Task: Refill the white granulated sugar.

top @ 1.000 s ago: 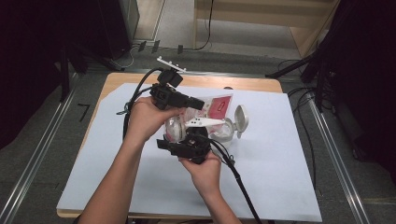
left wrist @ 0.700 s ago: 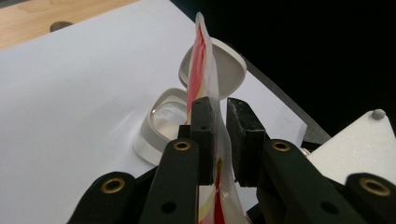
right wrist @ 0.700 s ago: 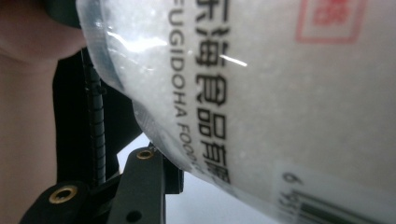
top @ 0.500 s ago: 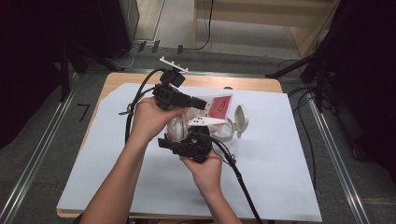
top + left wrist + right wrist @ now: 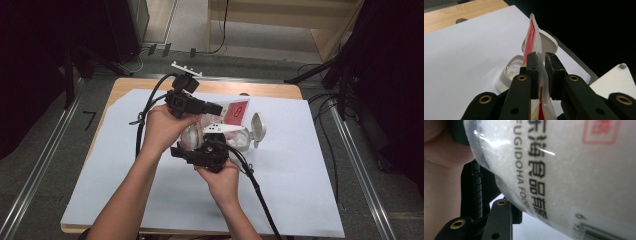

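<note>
The bag [image 5: 534, 47] is pinched at its top edge by the left tongs [image 5: 541, 75] and gripped lower by the right tongs [image 5: 212, 150] over the open jar [image 5: 240, 140]; pouring is judged not yet done.

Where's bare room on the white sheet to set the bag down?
Free: the sheet's right side, between the open jar and the table's right edge, and its left part beside the left forearm. Crowded: the centre, where the left gripper pinches the red-and-white bag, the right gripper holds its lower part, and the jar lies.
</note>
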